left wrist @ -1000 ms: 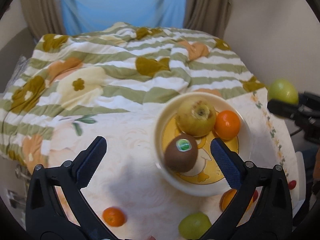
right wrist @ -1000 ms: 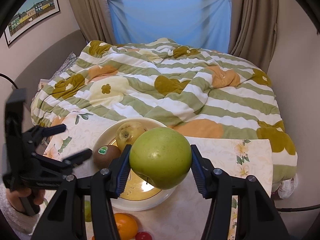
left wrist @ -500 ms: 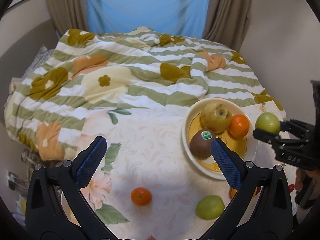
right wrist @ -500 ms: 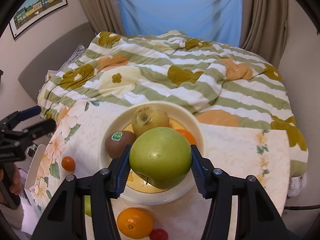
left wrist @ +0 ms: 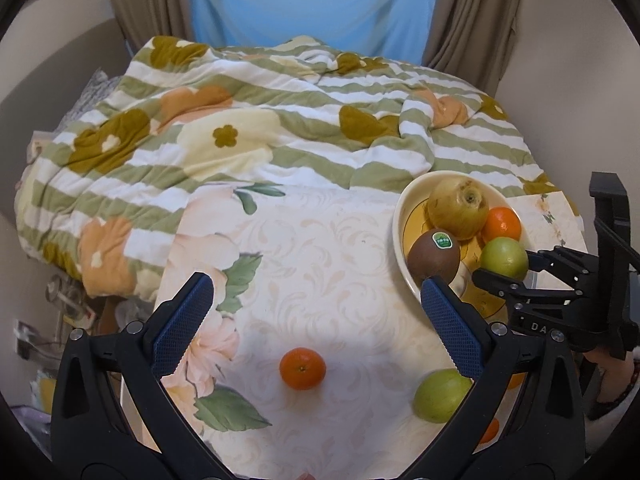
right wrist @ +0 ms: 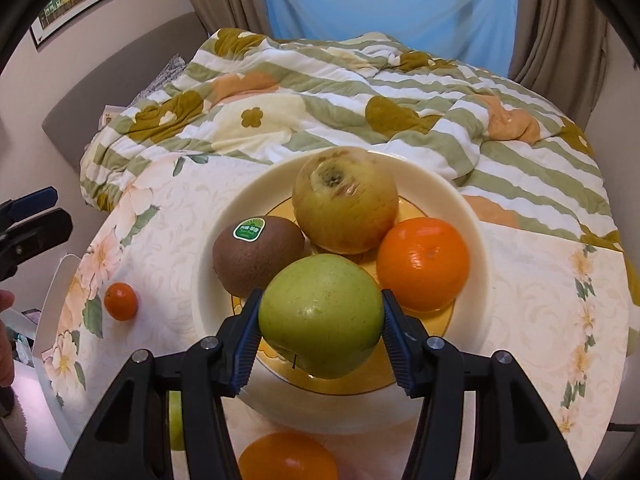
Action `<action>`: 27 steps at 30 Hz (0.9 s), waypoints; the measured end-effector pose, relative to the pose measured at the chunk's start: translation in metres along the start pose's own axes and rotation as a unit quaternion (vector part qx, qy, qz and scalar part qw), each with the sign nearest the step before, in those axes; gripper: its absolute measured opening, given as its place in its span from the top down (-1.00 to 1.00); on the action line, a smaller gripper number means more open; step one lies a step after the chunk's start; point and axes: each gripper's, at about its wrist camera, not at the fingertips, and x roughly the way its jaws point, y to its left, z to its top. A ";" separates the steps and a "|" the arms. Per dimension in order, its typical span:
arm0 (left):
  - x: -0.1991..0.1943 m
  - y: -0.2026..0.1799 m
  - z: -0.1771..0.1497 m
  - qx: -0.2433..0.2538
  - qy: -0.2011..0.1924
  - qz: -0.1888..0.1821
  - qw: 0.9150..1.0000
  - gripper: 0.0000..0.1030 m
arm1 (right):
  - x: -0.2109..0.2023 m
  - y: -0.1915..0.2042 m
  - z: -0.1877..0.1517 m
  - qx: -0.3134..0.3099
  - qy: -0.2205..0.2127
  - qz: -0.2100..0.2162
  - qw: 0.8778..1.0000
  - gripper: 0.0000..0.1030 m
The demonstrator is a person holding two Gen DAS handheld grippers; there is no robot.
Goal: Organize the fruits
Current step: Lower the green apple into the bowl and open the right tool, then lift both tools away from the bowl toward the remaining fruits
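My right gripper [right wrist: 322,334] is shut on a green apple [right wrist: 320,314] and holds it low over the front of the cream bowl [right wrist: 478,236]. The bowl holds a yellow apple [right wrist: 344,204], a kiwi [right wrist: 256,256] with a green sticker and an orange [right wrist: 422,262]. My left gripper [left wrist: 316,312] is open and empty above the table, with a small tangerine [left wrist: 302,368] between its fingers. A second green apple [left wrist: 440,396] lies by its right finger. The bowl [left wrist: 402,216] and the held apple [left wrist: 503,257] also show in the left wrist view.
The table has a floral cloth [left wrist: 320,248]. Behind it lies a bed with a striped flower quilt [left wrist: 260,120]. Another orange [right wrist: 286,460] lies on the table in front of the bowl. Curtains and a blue sheet hang at the back.
My right gripper has lowered the green apple down into the bowl, in front of the other fruit. My left gripper has drawn back to the left, bringing the small tangerine between its fingers.
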 end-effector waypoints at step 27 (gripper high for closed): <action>-0.061 0.015 -0.016 0.000 -0.038 0.010 0.999 -1.00 | -0.061 0.020 -0.014 0.000 -0.068 -0.001 0.998 -0.99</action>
